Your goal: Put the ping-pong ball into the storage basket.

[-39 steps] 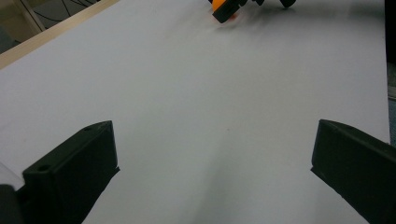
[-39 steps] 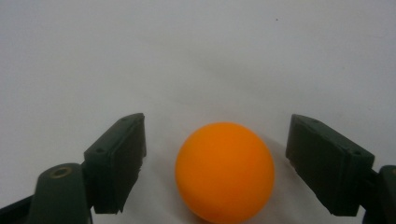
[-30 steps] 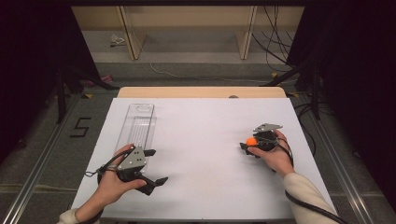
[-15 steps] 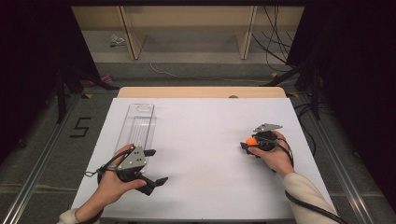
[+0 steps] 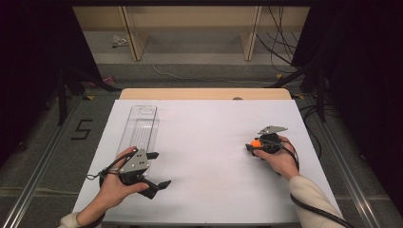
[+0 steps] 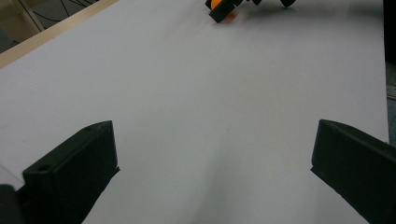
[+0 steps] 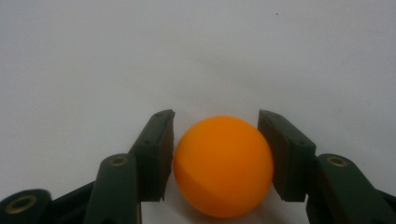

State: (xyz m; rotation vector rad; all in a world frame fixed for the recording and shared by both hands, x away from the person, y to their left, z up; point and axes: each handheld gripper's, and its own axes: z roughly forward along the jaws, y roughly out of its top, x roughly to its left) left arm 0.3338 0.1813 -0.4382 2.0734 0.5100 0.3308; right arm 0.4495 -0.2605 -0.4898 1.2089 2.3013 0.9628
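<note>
The right gripper [image 5: 253, 146], in the person's right hand [image 5: 278, 159] at the right side of the white sheet [image 5: 209, 142], is clamped on an orange ball [image 5: 256, 143]. In the right gripper view both pads press the ball [image 7: 223, 165] from either side, though the lower edge of the ball is cut off by the frame, so whether it rests on the sheet cannot be told. From above, the ball is mostly covered by the gripper body and its grey plate [image 5: 272, 129].

The left gripper [image 5: 156, 170], held in the left hand [image 5: 111, 190] near the front left of the sheet, has its jaws spread wide with bare sheet between them. Its own view shows the far gripper [image 6: 224, 8] and a sliver of orange at the top edge, largely cropped.

A clear tray [image 5: 139, 130] lies lengthwise just beyond the left gripper; its near end is hidden behind that gripper, and its contents are hard to make out.
</note>
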